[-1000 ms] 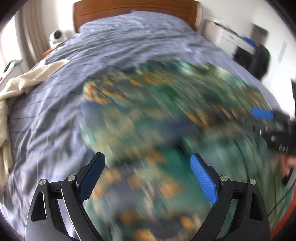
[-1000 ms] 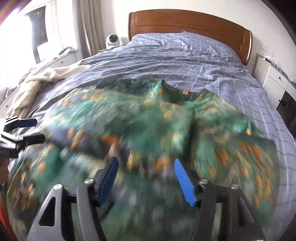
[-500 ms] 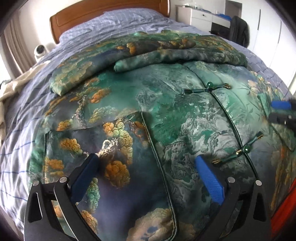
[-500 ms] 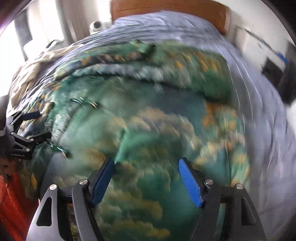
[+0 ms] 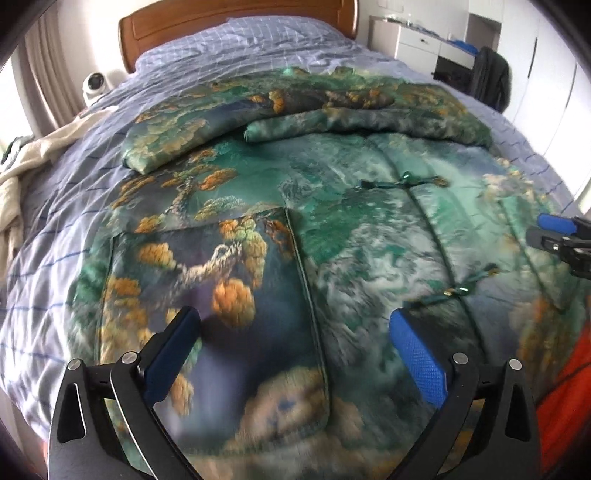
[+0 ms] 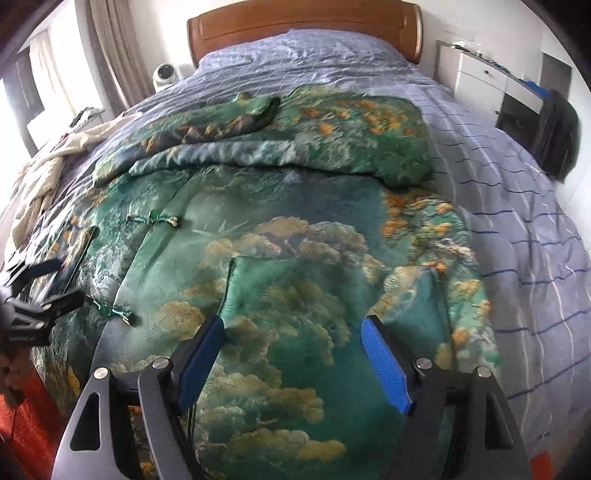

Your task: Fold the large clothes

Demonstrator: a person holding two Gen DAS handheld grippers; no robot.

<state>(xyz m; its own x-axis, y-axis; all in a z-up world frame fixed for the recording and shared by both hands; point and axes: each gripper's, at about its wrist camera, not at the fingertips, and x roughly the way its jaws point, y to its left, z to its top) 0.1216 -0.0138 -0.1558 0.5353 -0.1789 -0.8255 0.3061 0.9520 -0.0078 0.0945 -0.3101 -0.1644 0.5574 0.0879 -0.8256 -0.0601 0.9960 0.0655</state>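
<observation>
A wide bed covered by a pale blue checked quilt [image 6: 524, 236] is seen filling both views, with a curved brown wooden headboard [image 6: 303, 26] at the top centre of each frame. The greater part of the quilt is covered by a large green satin jacket printed with orange trees and pale clouds [image 6: 295, 258], laid front-up across the middle of both pictures; its two sleeves are folded across the chest in a band at upper centre, and a dark blue patch pocket [image 5: 207, 295] is shown at lower left of the left wrist view. Green knotted frog fastenings [image 5: 402, 181] are set along the front opening, right of centre in that view. A cream knitted blanket [image 5: 22, 173] is bunched at the left edge of the bed. White drawer units [image 6: 484, 77] are found at upper right, with a dark garment [image 6: 557, 129] hung beside them. A small white round camera [image 5: 94, 83] is placed at upper left beside the headboard.

The left gripper [image 5: 295, 332] is shown at bottom centre of its own view, blue pads spread wide above the pocket, nothing pinched. The right gripper [image 6: 293, 341] is shown at bottom centre of its view, jaws opening over the cloud-printed panel, no cloth clamped between them.
</observation>
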